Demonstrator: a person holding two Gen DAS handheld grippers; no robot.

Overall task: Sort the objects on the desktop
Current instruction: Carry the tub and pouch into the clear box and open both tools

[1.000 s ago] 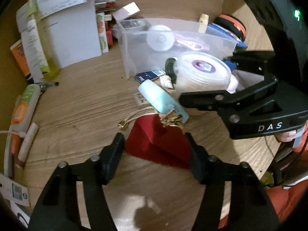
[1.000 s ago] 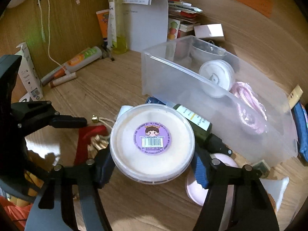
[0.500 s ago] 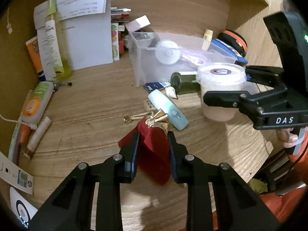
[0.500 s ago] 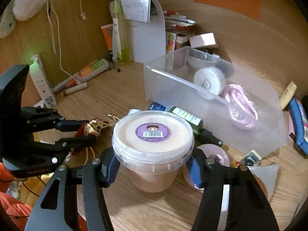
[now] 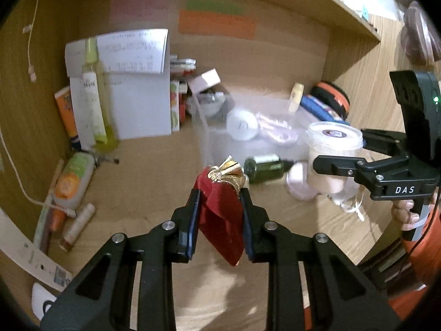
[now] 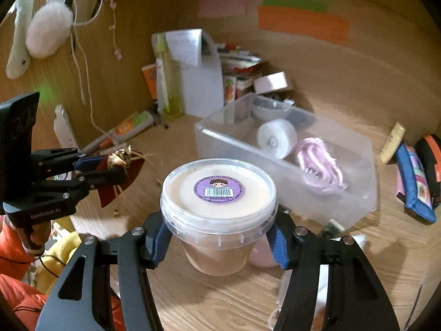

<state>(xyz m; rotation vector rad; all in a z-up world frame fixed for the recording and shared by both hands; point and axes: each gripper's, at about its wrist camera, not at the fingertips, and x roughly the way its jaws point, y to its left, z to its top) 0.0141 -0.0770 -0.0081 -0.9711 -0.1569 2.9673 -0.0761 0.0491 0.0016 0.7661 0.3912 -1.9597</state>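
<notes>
My left gripper [image 5: 219,195] is shut on a red velvet pouch [image 5: 220,218] with a gold tied top, held above the wooden desk; it also shows in the right wrist view [image 6: 118,176]. My right gripper [image 6: 217,237] is shut on a clear round tub [image 6: 217,207] with a purple barcode sticker on its lid, lifted off the desk; the tub also shows in the left wrist view [image 5: 332,154]. A clear plastic bin [image 6: 292,165] behind holds a white round case [image 6: 277,138] and a pink coiled cord [image 6: 319,165].
A dark green bottle [image 5: 264,167] and a pink round case [image 5: 299,184] lie in front of the bin. Papers, a yellow-green bottle [image 5: 93,104] and tubes [image 5: 73,179] stand at the left wall. Pencil cases [image 6: 413,176] lie at the right.
My left gripper closed on the red pouch and lifted it off the desk. My right gripper raised the tub higher. Both views tilted up toward the back wall.
</notes>
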